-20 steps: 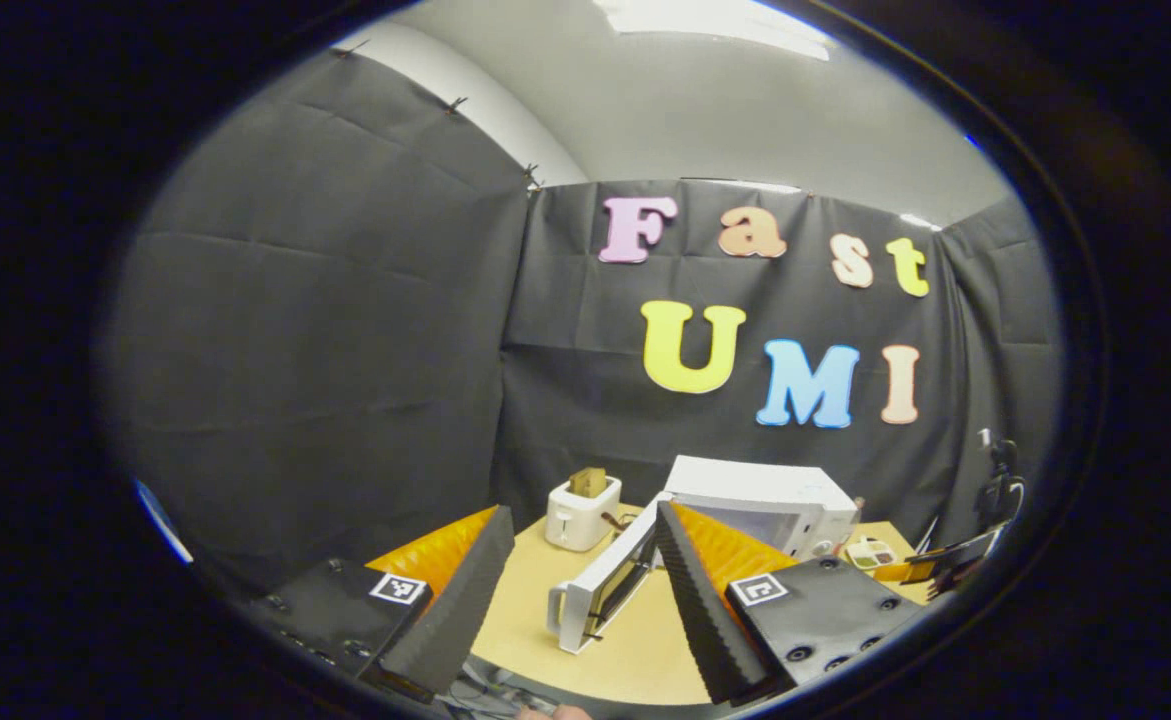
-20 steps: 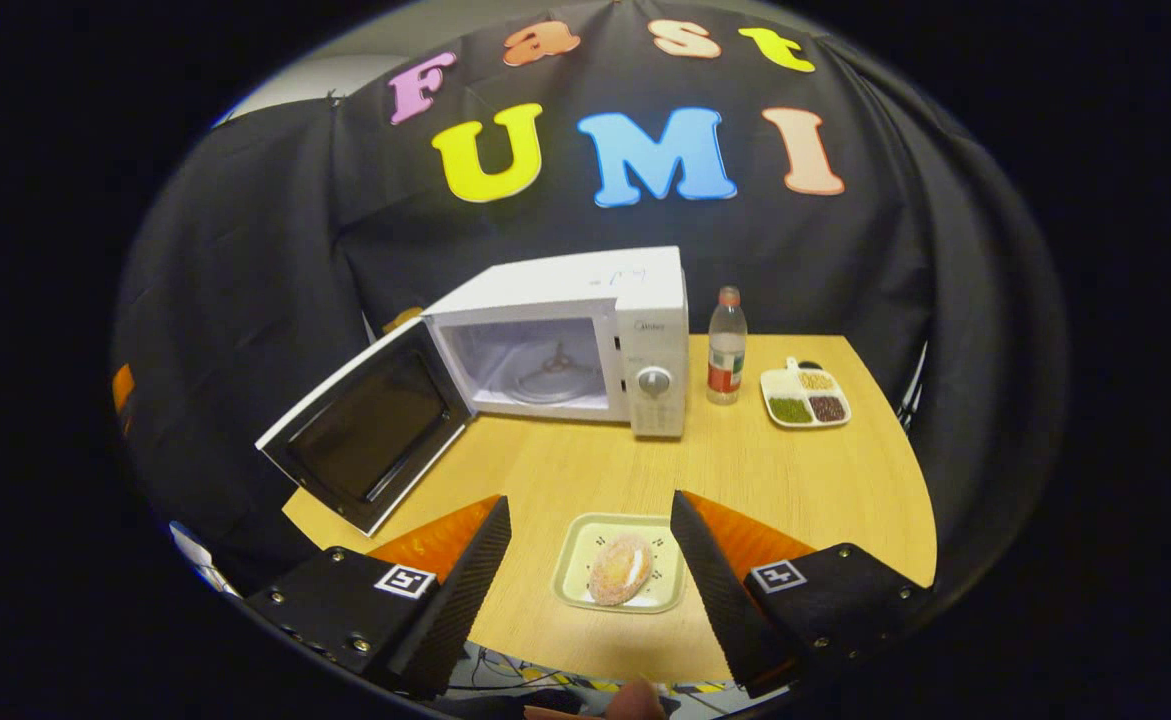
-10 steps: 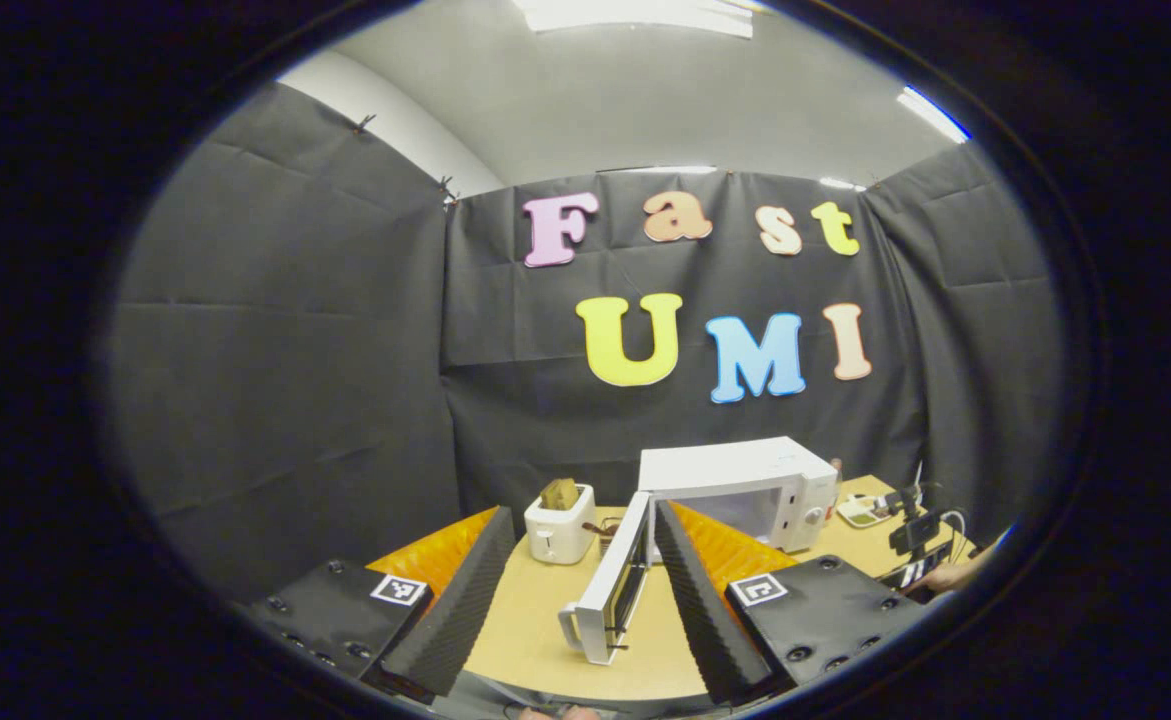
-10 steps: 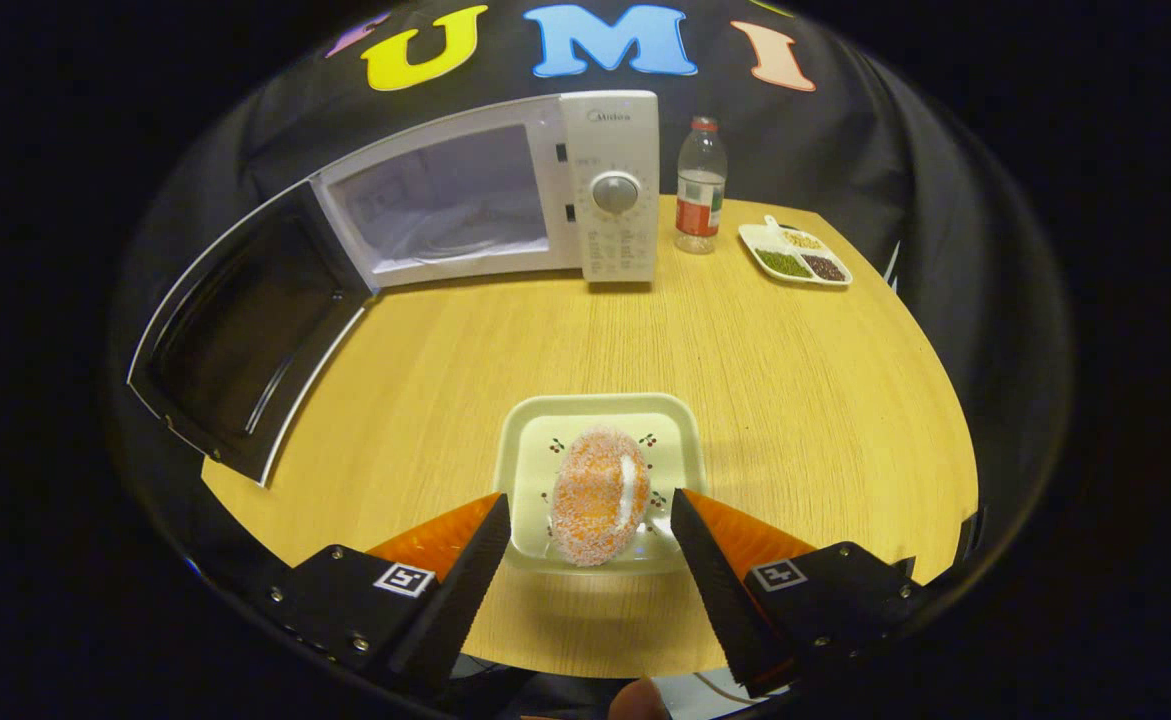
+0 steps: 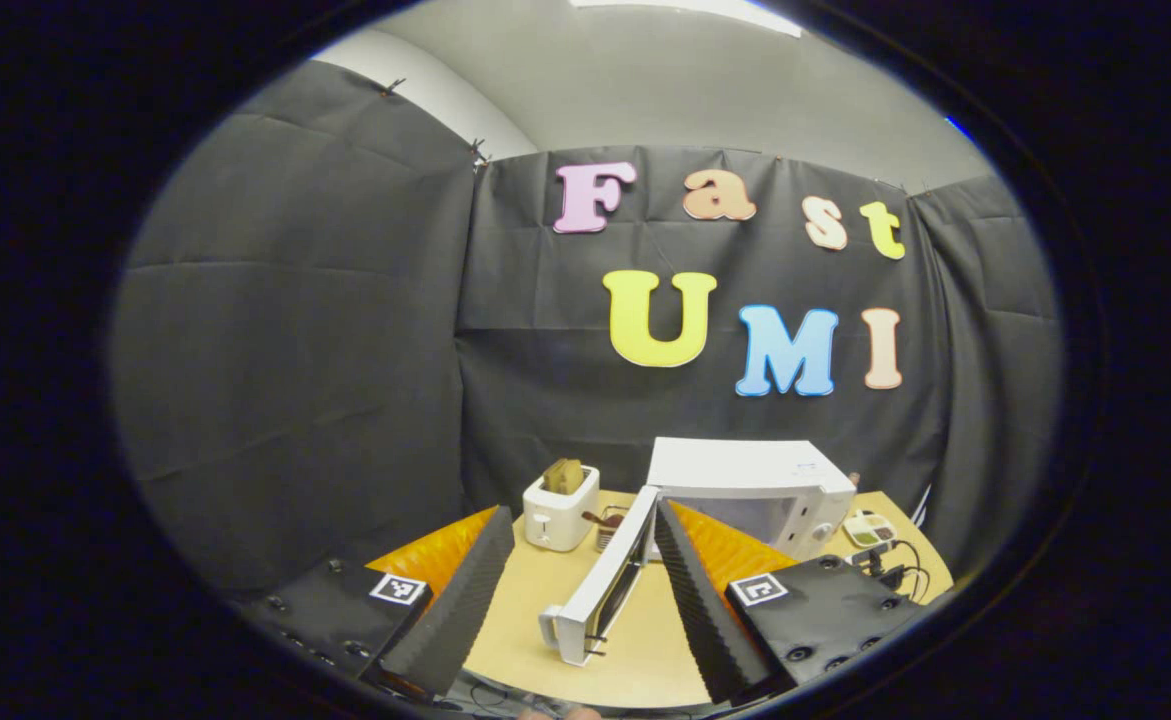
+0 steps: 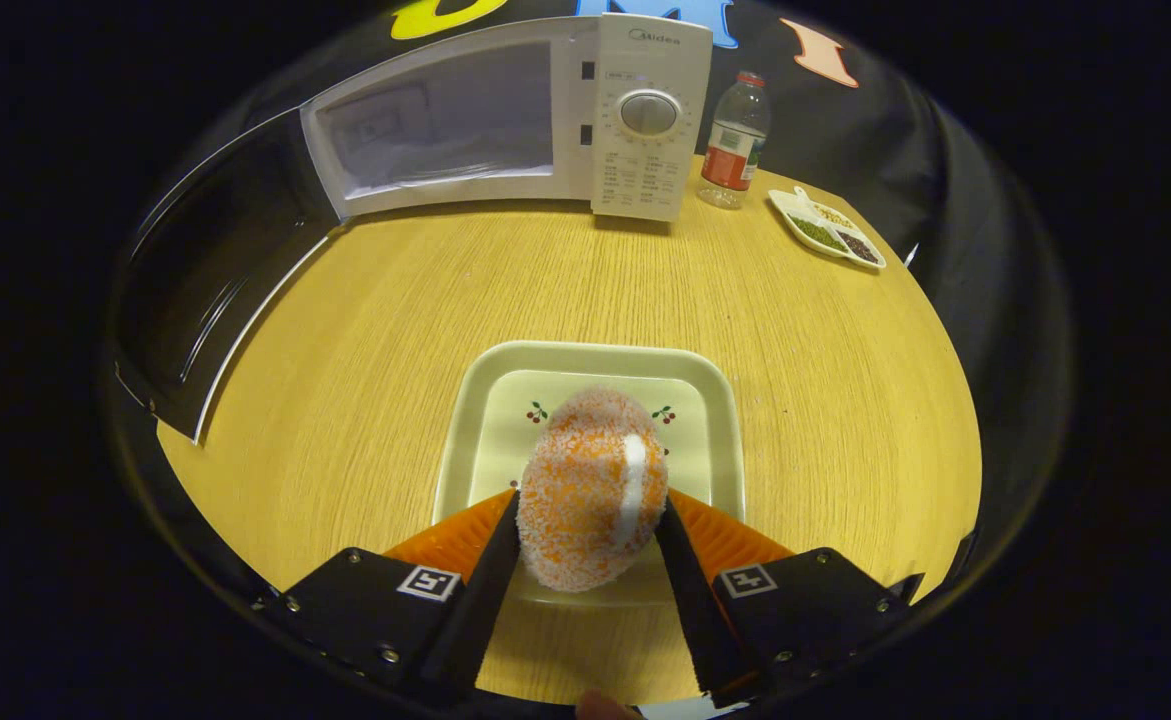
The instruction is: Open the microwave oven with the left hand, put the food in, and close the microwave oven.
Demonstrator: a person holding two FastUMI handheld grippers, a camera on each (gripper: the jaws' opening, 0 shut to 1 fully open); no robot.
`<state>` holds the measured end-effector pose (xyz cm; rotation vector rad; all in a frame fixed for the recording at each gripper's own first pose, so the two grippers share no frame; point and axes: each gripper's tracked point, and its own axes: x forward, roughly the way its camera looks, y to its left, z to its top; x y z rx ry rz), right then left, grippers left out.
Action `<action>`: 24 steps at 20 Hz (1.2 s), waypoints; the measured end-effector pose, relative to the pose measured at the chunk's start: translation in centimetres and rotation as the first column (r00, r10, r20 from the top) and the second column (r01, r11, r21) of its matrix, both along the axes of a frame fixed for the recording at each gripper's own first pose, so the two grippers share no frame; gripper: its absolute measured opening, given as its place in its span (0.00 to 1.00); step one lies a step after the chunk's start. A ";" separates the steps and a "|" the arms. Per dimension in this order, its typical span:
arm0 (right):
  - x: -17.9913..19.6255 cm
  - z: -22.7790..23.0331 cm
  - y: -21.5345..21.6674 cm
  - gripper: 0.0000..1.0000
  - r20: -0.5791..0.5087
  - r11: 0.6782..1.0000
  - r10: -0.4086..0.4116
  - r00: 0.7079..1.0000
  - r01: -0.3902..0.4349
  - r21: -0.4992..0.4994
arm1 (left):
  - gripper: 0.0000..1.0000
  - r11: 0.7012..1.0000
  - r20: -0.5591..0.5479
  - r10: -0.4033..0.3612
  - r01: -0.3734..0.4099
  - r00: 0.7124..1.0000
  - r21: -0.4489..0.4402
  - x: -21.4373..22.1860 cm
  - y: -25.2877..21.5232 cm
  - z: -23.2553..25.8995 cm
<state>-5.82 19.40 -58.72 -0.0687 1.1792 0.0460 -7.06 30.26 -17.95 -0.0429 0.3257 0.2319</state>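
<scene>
The right tongs (image 6: pixel 585 530) flank a sugared bun (image 6: pixel 593 487) on a cream tray (image 6: pixel 465 420), each finger (image 6: pixel 490 570) drawn up against a side of the bun; whether they are pressing it yet cannot be told from the right gripper view. The tray sits near the front edge of the surface (image 6: pixel 395 290), well short of the microwave (image 6: pixel 505 110), which suggests the food was staged there for pickup.

The microwave door (image 6: pixel 205 270) stands swung wide to the microwave's left, leaving the cavity exposed and ready to take the bun. The first step of the task looks complete; the grasp appears to be the step in hand.

The left tongs (image 5: pixel 575 590) are released and grasp nothing, held back from the microwave (image 5: pixel 745 490) with the door (image 5: pixel 600 590) edge-on between the fingers, probably kept close so they can push it shut afterward.

Just right of the microwave stand 1 bottle (image 6: pixel 735 140) and, beyond it, a sectioned dish (image 6: pixel 825 225); a toaster (image 5: pixel 560 505) sits to the microwave's left. None of these lies between bun and cavity. The open door is the likeliest thing to clip on the way in.
</scene>
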 end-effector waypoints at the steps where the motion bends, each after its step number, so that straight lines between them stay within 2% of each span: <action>1: -0.1 -0.3 0.1 0.78 -0.006 1.000 0.005 1.000 -0.005 0.002 | 0.89 1.000 -0.003 -0.006 0.006 1.000 -0.002 0.4 -0.4 -0.1; 3: 0.4 -0.5 0.2 0.76 -0.013 1.000 0.016 1.000 -0.016 0.010 | 0.89 1.000 -0.012 -0.023 0.023 1.000 0.001 1.3 -1.2 -0.3; 6: 0.6 -0.2 -0.1 0.64 -0.022 1.000 0.015 1.000 -0.015 0.023 | 0.89 0.999 -0.016 -0.032 0.032 0.999 0.014 2.0 -1.7 -0.2; 10: 1.6 1.7 0.4 0.64 -0.004 0.995 -0.009 1.000 0.010 0.096 | 0.89 1.000 -0.021 -0.018 0.018 1.000 0.012 1.9 -1.8 -0.5; 14: 5.2 5.4 3.3 0.64 0.070 0.983 -0.004 0.998 -0.009 0.182 | 0.89 1.000 -0.026 0.003 -0.002 1.000 0.018 1.4 -1.3 -0.4; 16: 7.3 6.7 6.0 0.64 0.108 0.975 0.020 0.994 -0.043 0.217 | 0.89 1.000 -0.026 0.017 -0.017 1.000 0.026 1.2 -1.0 -0.2; 18: 9.5 7.0 8.2 0.64 0.169 0.976 0.098 0.981 -0.128 0.176 | 0.89 0.999 -0.025 0.038 -0.037 0.999 0.037 0.8 -0.4 0.2; 21: 12.5 6.9 11.4 0.64 0.264 0.957 0.263 0.928 -0.286 0.052 | 0.89 0.995 -0.035 0.074 -0.071 0.997 0.063 -0.2 0.7 0.4; 22: 13.6 7.0 12.4 0.64 0.291 0.948 0.292 0.911 -0.316 0.038 | 0.89 0.994 -0.040 0.086 -0.083 0.995 0.073 -0.4 1.1 0.5; 23: 14.3 6.8 13.7 0.64 0.301 0.948 0.278 0.912 -0.312 0.069 | 0.89 0.992 -0.046 0.098 -0.094 0.994 0.080 -0.8 1.4 0.5; 24: 14.9 6.9 15.0 0.64 0.298 0.953 0.226 0.927 -0.275 0.131 | 0.89 0.991 -0.052 0.108 -0.104 0.993 0.087 -0.9 1.7 0.5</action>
